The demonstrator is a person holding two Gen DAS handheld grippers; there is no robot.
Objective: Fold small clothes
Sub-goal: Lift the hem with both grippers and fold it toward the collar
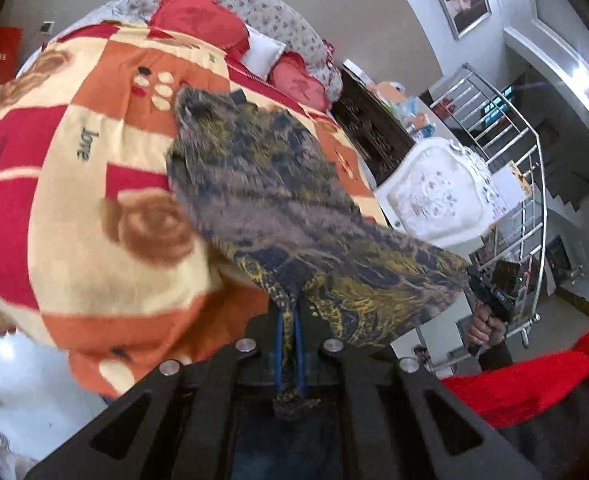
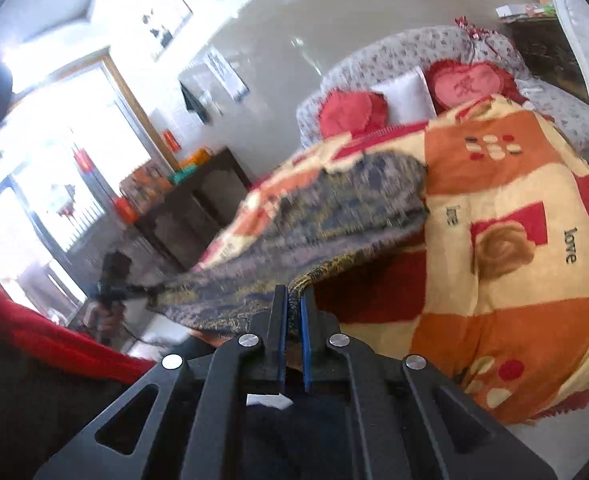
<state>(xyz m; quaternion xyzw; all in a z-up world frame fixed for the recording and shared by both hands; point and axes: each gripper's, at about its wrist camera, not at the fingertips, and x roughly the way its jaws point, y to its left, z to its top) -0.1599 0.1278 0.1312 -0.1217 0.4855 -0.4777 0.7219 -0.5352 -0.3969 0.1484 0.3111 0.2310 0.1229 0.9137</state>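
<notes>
The patterned blanket (image 1: 94,184) is lying bare on either side of the raised dark cloth (image 1: 278,208), giving open room there. Red cushions (image 1: 198,20) are crowding the bed's far end, and a dark cabinet (image 1: 370,128) is standing close beside it.

Left gripper (image 1: 288,332) and right gripper (image 2: 292,312), jaws clamped, angled downward.
</notes>
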